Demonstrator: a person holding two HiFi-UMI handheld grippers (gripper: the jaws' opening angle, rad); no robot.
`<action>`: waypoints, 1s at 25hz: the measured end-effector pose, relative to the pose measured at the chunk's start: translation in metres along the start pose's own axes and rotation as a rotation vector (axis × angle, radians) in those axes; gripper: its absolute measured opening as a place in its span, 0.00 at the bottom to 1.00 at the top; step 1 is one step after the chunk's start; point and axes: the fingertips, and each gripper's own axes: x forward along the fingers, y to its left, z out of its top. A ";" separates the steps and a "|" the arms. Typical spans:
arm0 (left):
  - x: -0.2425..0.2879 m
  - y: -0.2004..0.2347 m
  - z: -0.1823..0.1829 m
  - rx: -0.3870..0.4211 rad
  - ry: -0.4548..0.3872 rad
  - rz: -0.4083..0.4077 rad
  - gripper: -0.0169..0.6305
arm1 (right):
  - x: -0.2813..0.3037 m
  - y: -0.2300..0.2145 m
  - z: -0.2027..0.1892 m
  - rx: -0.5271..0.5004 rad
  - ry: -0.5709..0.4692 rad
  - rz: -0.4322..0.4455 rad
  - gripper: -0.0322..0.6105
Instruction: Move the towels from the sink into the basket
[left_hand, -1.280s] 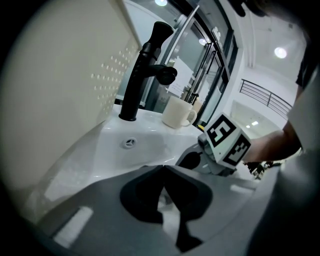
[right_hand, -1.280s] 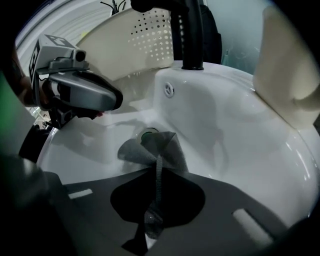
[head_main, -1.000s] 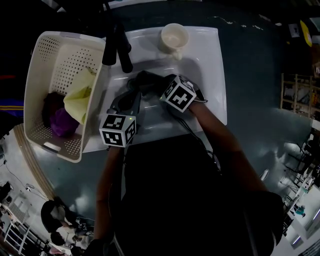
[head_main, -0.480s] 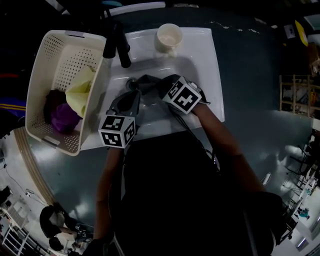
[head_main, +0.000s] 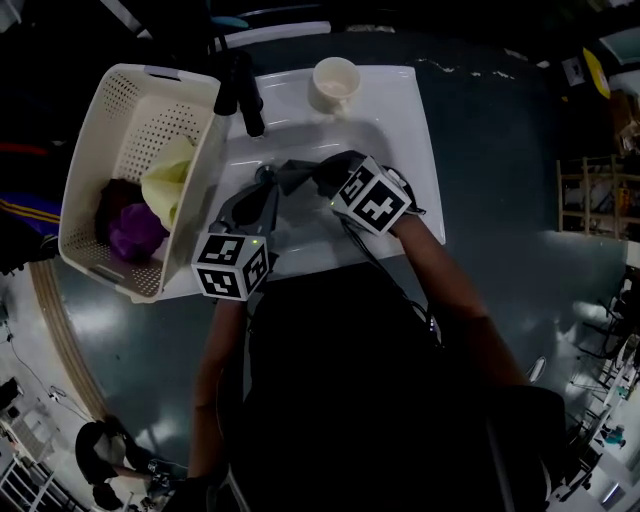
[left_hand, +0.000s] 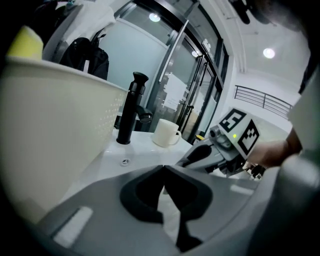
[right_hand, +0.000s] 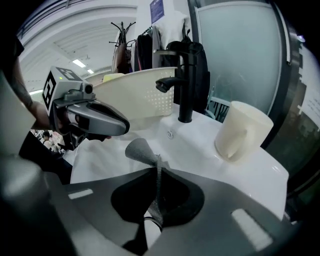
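Note:
A dark grey towel (head_main: 300, 172) hangs over the white sink (head_main: 405, 150). My right gripper (head_main: 322, 170) is shut on it. In the right gripper view the cloth (right_hand: 139, 150) runs pinched between the jaws of that gripper (right_hand: 158, 165) and fans out beyond the tips. My left gripper (head_main: 268, 183) hovers close to the towel's left end. In its own view the left gripper (left_hand: 163, 168) has its tips together and no cloth shows between them. The cream basket (head_main: 150, 72) stands left of the sink with a yellow towel (head_main: 170, 180) and a purple one (head_main: 135, 232) inside.
A black faucet (head_main: 245, 95) rises at the sink's back left, between the basin and the basket. A cream mug (head_main: 335, 80) stands on the back rim. The basket wall (left_hand: 55, 110) fills the left of the left gripper view. Dark floor surrounds the sink.
Both grippers have risen above the basin, the right one more, and the grey towel has come up with it. The towels in the basket have not moved.

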 end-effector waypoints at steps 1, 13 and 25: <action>-0.002 -0.002 0.004 0.000 -0.008 -0.001 0.03 | -0.005 0.000 0.005 -0.005 -0.011 -0.002 0.06; -0.041 -0.016 0.056 0.023 -0.109 -0.004 0.03 | -0.059 0.009 0.070 -0.066 -0.144 -0.007 0.06; -0.094 -0.010 0.100 0.028 -0.236 0.057 0.03 | -0.097 0.027 0.129 -0.168 -0.250 0.006 0.06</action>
